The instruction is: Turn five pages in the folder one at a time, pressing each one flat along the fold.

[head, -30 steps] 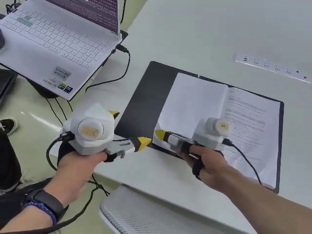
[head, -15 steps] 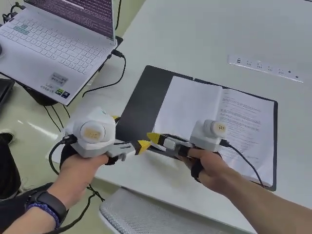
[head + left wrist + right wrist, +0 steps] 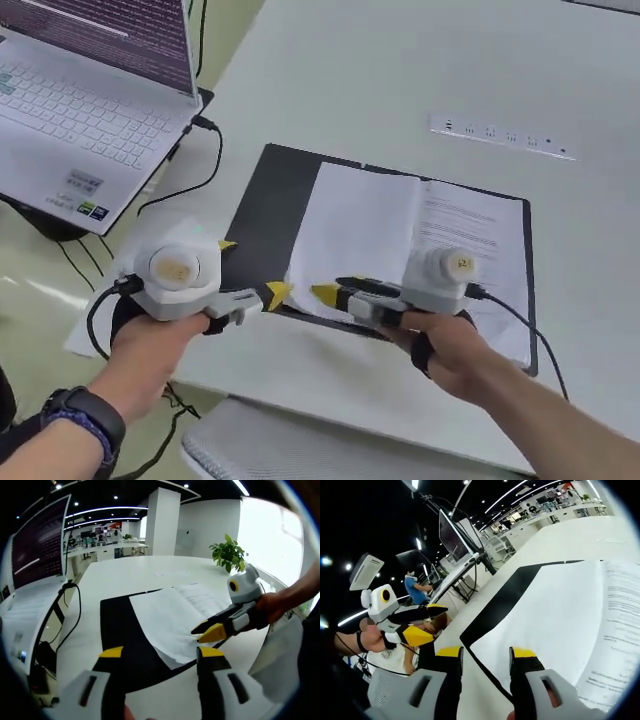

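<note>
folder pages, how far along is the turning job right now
Done: at least one sheet lies turned, blank side up, over the folder's black left cover; how many of the five cannot be told. In hand: the right tongs, open, sit at that sheet's near edge, and the left tongs hover open near the folder's near edge. Left: the printed page on the right is unturned.

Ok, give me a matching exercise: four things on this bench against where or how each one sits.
1 laptop
2 power strip
3 folder
4 right tool

a jaws apart at the page's near corner
b lying open, black cover
c white, beyond the folder
d far left, screen lit

Pairs: 1-d, 2-c, 3-b, 4-a
</note>
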